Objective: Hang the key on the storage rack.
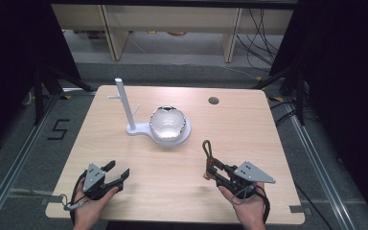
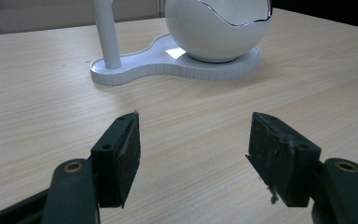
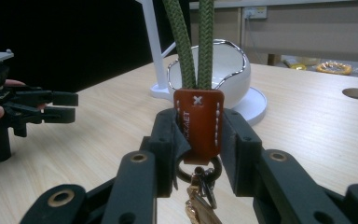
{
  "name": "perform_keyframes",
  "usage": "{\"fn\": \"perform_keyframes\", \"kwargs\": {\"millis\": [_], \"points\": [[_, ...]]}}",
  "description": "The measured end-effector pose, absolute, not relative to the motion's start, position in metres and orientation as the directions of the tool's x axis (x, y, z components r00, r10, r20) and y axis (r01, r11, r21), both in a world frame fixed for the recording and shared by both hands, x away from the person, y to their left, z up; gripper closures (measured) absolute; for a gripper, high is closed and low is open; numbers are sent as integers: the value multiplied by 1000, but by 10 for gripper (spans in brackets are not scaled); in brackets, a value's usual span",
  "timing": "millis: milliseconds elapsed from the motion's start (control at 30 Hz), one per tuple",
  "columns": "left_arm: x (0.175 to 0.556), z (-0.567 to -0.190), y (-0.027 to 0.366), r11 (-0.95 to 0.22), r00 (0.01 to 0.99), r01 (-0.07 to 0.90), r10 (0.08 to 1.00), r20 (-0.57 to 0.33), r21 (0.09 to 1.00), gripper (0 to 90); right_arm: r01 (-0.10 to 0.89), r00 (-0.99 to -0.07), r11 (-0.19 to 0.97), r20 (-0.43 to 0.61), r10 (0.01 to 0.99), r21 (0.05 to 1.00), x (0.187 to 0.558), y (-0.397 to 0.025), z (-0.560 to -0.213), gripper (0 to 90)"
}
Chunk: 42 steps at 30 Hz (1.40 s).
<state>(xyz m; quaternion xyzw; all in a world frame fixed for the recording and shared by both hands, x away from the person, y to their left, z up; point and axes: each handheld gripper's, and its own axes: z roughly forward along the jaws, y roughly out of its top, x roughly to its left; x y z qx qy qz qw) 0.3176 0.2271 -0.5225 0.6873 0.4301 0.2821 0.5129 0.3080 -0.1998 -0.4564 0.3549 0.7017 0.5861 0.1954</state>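
Keyring [image 3: 199, 122] sits clamped in the right tool [image 3: 199, 140], whose 2 jaws press on both sides of its orange leather tab. The right gripper view shows what the high view cannot: white stitching down both edges of the tab, a small white cross near its top, and letters running up its left edge that seem to read "CKAET", partly hidden by the jaw. It also shows the 2 strands of green braided cord [image 3: 193, 42] rising from the tab, and a metal ring with a brass clip [image 3: 200, 200] hanging below it.

From the high view, the keyring [image 1: 208, 158] is held above the bench [image 1: 249, 129], near and to the right of the white stand [image 1: 159, 129], with the cord loop standing upright. The stand carries a branched post [image 1: 123, 103] and an egg-shaped bowl [image 1: 168, 122]. A black "5" [image 1: 57, 129] is marked on the floor left of the stand.

The left tool [image 2: 193, 151] has its jaws spread wide with nothing between them, pointing at the stand from nearby.
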Motion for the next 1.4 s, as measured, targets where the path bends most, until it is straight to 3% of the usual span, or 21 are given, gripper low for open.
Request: {"fn": "perform_keyframes", "kwargs": {"millis": [1300, 1400], "points": [[317, -516, 226, -90, 475, 277, 878, -55, 957, 312, 241, -734, 79, 128, 667, 967, 315, -167, -455, 689], [315, -514, 223, -88, 484, 266, 873, -54, 960, 310, 274, -732, 72, 159, 662, 959, 314, -164, -456, 689]]}}
